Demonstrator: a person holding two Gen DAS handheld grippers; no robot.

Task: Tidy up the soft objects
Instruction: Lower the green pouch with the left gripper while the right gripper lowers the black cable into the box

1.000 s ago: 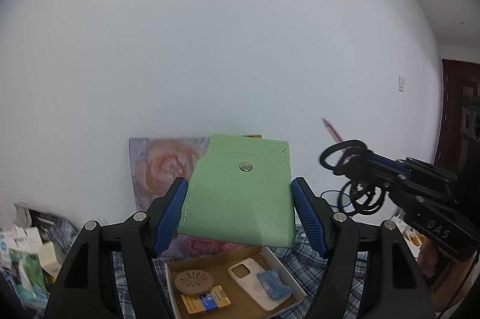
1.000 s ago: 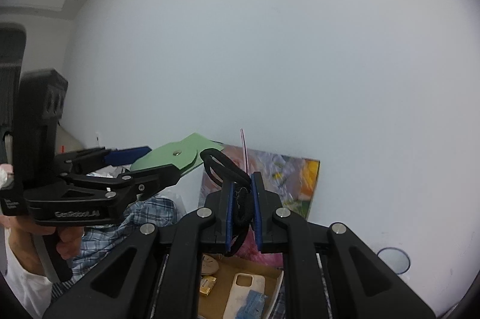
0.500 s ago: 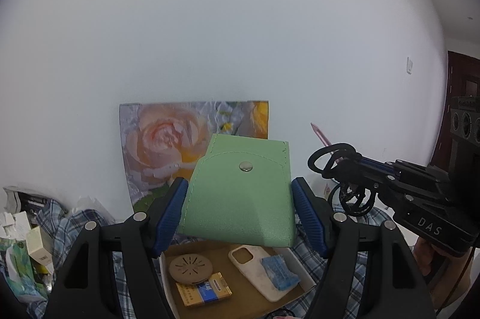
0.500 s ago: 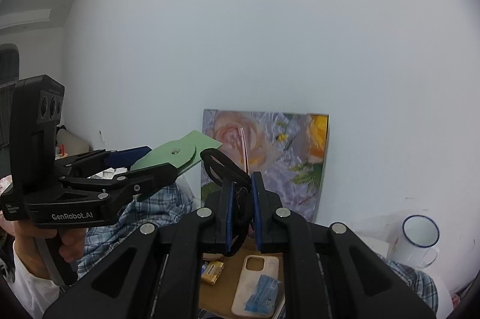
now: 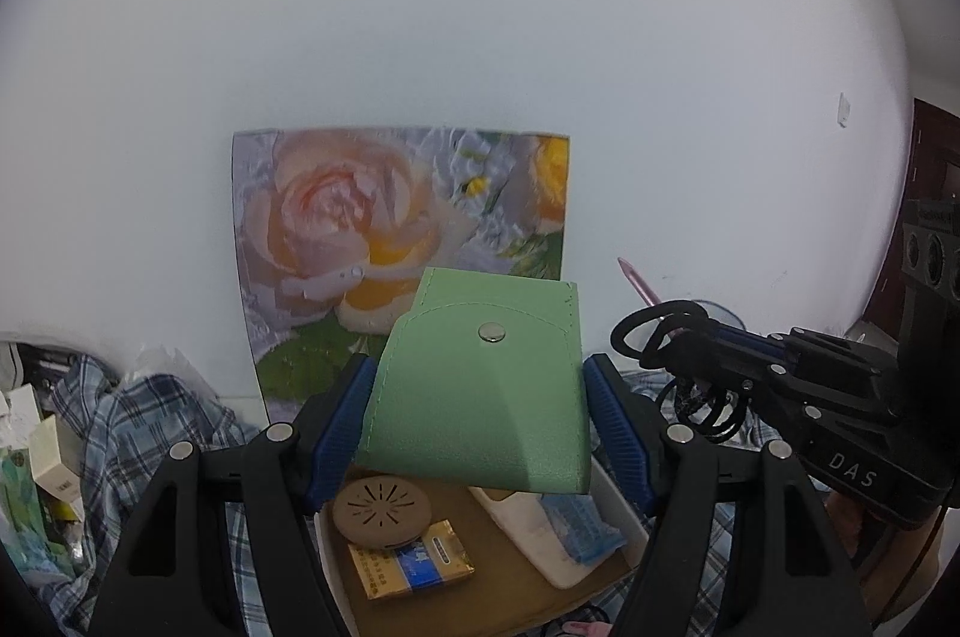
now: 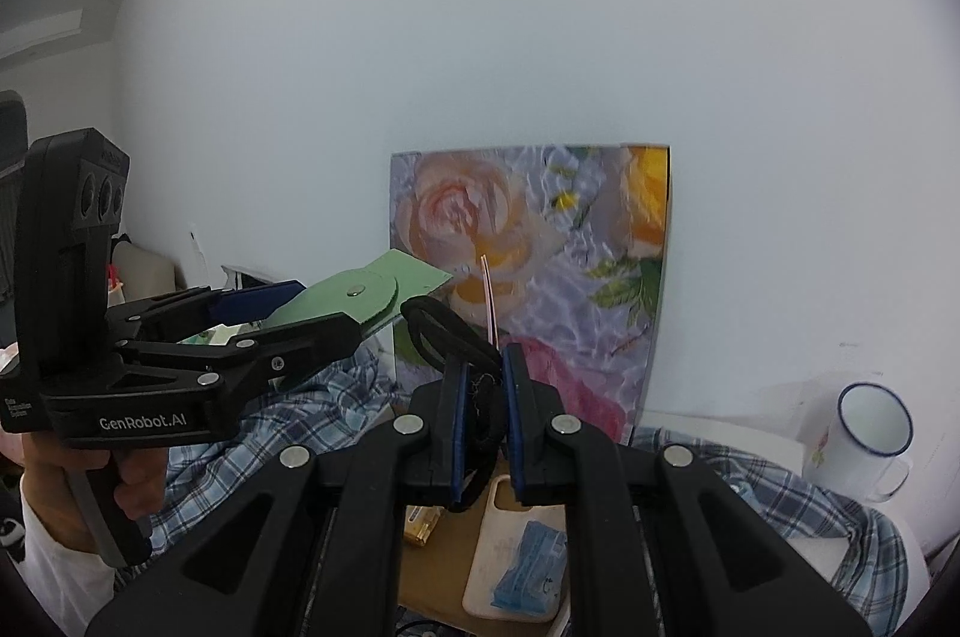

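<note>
Both grippers loaded, hovering over the box

The left gripper [image 5: 480, 415] is clamped on a green snap pouch [image 5: 480, 391], and the right gripper [image 6: 483, 427] is pinched tight on black hair ties [image 6: 444, 337]. Both hang above a cardboard box [image 5: 516, 595] with a phone case [image 6: 501, 553], on plaid cloth [image 6: 288, 433] by the rose picture [image 5: 384, 229].

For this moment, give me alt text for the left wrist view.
The left tongs grip a flat mint-green snap pouch by its side edges above an open cardboard box of small items. At right, the right tongs hold black elastic hair ties.
</note>
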